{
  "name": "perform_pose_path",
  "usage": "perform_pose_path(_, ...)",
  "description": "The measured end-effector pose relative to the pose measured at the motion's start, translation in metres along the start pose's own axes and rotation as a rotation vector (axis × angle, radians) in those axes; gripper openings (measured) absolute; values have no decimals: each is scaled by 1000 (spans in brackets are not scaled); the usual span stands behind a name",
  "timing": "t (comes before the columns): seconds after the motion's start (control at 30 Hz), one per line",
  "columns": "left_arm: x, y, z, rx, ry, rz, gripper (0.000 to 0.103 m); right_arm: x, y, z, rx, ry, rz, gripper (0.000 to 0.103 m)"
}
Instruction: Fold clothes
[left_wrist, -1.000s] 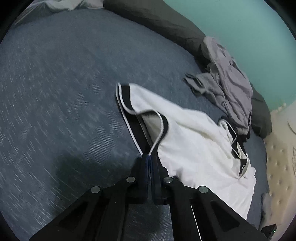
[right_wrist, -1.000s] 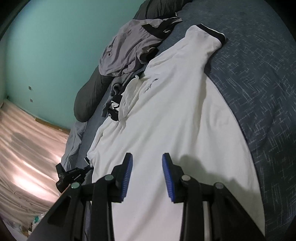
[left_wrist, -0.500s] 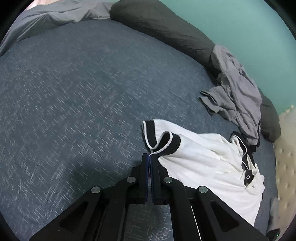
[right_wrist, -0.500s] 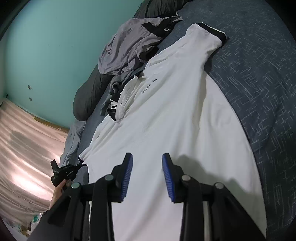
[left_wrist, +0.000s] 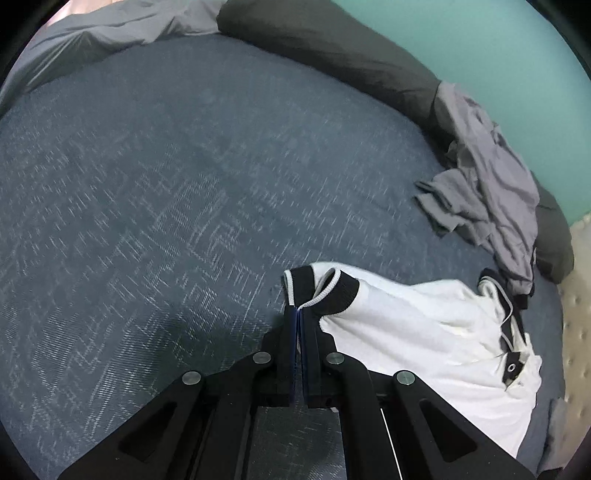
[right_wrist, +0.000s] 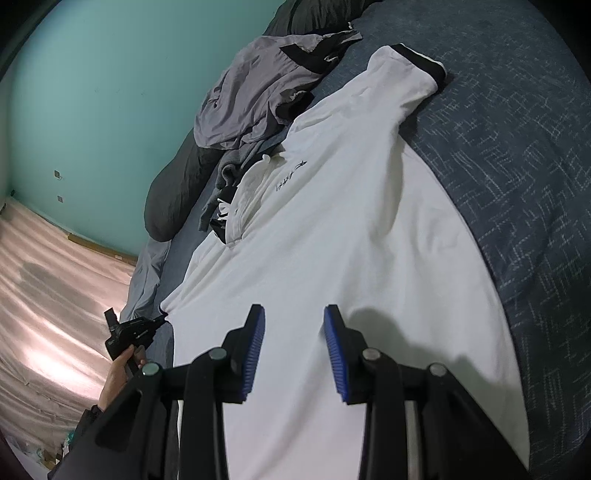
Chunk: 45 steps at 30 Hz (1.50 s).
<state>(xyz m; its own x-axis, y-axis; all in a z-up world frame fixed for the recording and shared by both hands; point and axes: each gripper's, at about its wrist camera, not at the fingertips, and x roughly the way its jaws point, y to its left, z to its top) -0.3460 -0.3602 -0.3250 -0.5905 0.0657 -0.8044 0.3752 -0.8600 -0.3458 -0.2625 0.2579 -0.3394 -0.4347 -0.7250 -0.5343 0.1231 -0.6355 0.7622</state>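
Left gripper (left_wrist: 298, 312): fingers pressed together, pinching the black sleeve cuff (left_wrist: 325, 291) at its white piping.
Right gripper (right_wrist: 293, 314): blue ribbed pads wide apart, holding nothing, over the shirt's lower body.
White polo shirt (right_wrist: 332, 229): soft knit, spread flat on the blue woven bedspread (left_wrist: 147, 206), far sleeve towards 1 o'clock.
Grey garments (right_wrist: 255, 92): crumpled at 11 o'clock.

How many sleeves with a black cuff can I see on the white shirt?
2. One sleeve cuff is pinched in the shut left gripper. The other cuff lies flat on the bed, far from the open right gripper.
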Motion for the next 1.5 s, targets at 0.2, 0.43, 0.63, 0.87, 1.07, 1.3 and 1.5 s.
perform_pose_path(0.2,7,-3,-11,23,33,-7,3,0,2,-1,-6,3,-2,33)
perform_pose_path(0.43,-19,9,-29,40,82,-25,9,1,5,-3,-5,3,2,33)
perform_pose_path(0.63,-55,19,-66,92,152,-48,10,-4,16,-3,-14,1,10,34)
perform_pose_path(0.87,-97,17,-113,177,242,-81,10,-21,30,5,-32,70,-34,43)
perform_pose_path(1.07,-131,9,-154,265,322,-109,11,-80,31,7,-58,61,-154,47)
perform_pose_path(1.3,-159,6,-209,352,414,-140,26,-132,10,-18,-56,157,-287,47)
perform_pose_path(1.5,-175,12,-237,375,451,-150,26,-161,-10,-54,-82,283,-370,47)
